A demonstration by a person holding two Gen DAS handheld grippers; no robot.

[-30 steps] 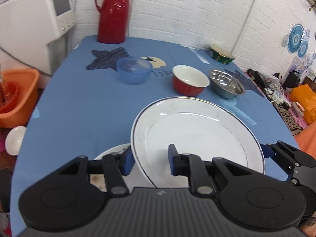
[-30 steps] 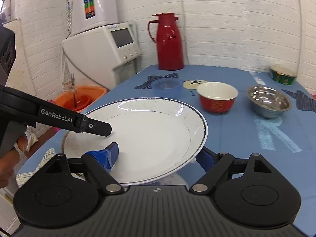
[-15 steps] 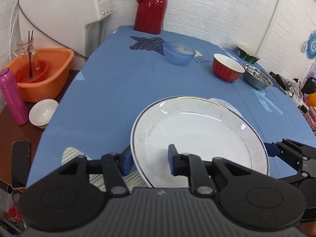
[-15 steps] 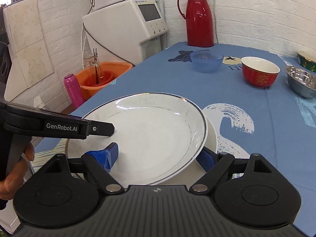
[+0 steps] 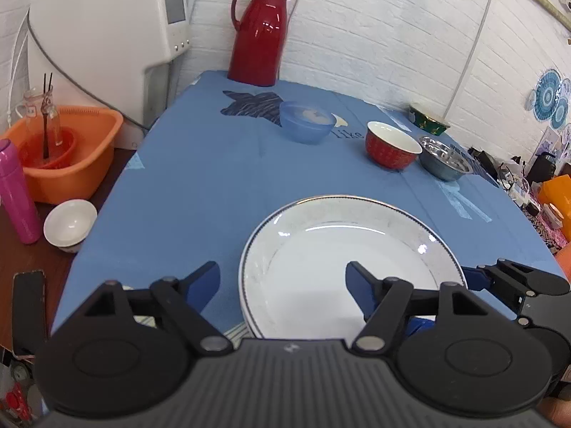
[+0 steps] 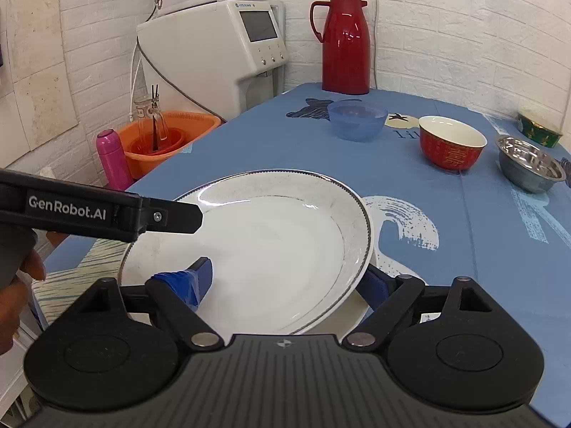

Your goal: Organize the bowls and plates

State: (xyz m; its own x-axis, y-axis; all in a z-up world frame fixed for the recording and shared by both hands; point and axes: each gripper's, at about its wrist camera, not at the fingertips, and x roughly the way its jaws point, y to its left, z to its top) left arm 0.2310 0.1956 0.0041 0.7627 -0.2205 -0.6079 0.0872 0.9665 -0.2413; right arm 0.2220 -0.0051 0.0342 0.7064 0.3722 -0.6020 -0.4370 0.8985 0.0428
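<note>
- Plate (image 6: 271, 246) is sitting at the near edge of the blue table (image 5: 200, 178), apparently on another plate just showing beneath it.
- Left gripper (image 5: 282, 278) is spreading wide, holding nothing; right gripper (image 6: 285, 278) is straddling the plate's rim, wide apart, and I cannot tell whether it is gripping.
- Pulling back carelessly risks dragging the plate over the near edge.
- Open room is lying centre-table; the red bowl (image 6: 451, 148) and steel bowl (image 6: 530, 167) are crowding far right.
</note>
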